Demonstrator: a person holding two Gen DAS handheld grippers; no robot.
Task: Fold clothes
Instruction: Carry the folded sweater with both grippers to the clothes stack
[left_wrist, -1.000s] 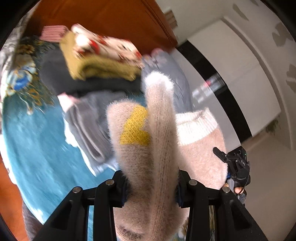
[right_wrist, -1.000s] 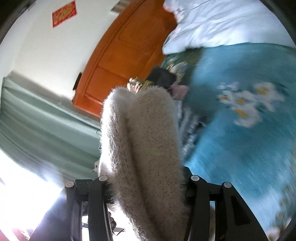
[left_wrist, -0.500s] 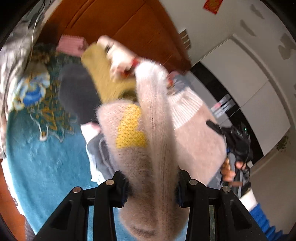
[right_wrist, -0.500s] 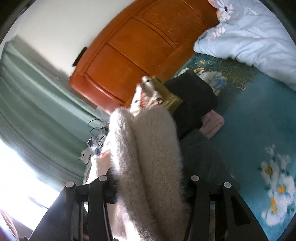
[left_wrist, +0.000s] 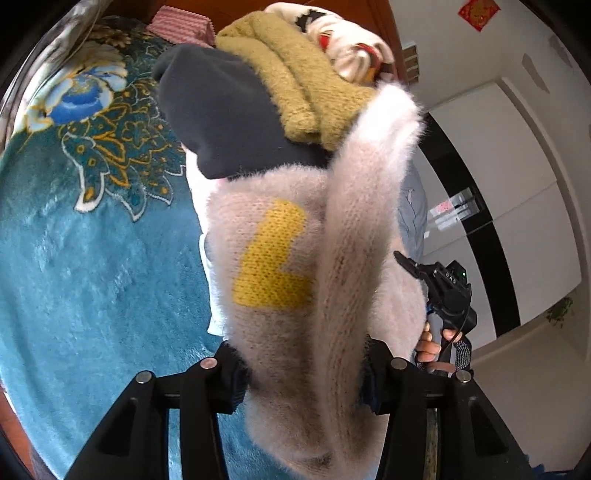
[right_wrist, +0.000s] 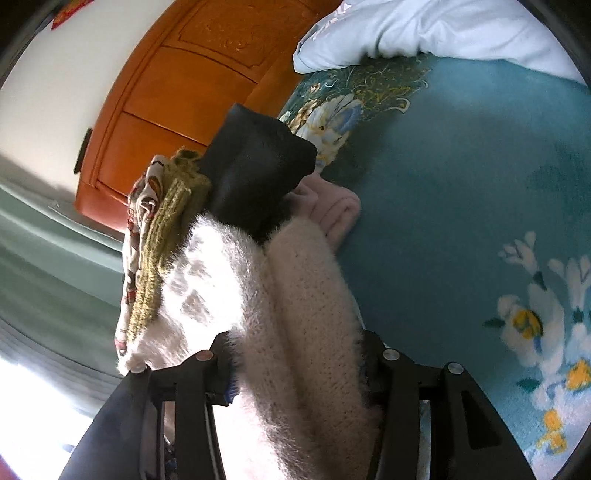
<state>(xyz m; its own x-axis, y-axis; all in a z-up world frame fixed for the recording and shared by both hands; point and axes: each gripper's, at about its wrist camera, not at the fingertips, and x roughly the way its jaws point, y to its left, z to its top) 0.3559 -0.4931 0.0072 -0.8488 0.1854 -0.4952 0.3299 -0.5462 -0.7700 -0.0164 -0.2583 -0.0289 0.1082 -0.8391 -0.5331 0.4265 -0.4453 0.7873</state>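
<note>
The fluffy pale pink knitted sweater with a yellow knitted patch (left_wrist: 295, 266) hangs bunched between the two fingers of my left gripper (left_wrist: 301, 373) and runs forward from it, its far end lying against a stack of folded clothes straight ahead. The same sweater (right_wrist: 295, 314) also fills the gap of my right gripper (right_wrist: 295, 369), a thick fold rising forward from it. The jaws of both grippers are opening; in each, the sweater still sits between the pads and the fabric touches both of them.

Beyond my left gripper the stack shows a dark charcoal folded garment (left_wrist: 221, 110), on it an olive-green chunky knit (left_wrist: 295, 81), and on top a white garment with red and black print (left_wrist: 343, 40). A pink striped folded cloth (left_wrist: 181, 26) lies further off, to the left of the stack. From my right gripper the dark garment (right_wrist: 255, 177) is straight ahead, the olive knit (right_wrist: 162, 243) to its left, and a pale pink folded garment (right_wrist: 332, 206) just right of the sweater's far end.

Everything rests on a teal plush blanket with floral print (left_wrist: 85, 277). My right hand (left_wrist: 432, 343) on its black grip appears at the right of my left gripper. A white duvet (right_wrist: 443, 29) lies far ahead of my right gripper, an orange wooden headboard (right_wrist: 177, 81) to its left.
</note>
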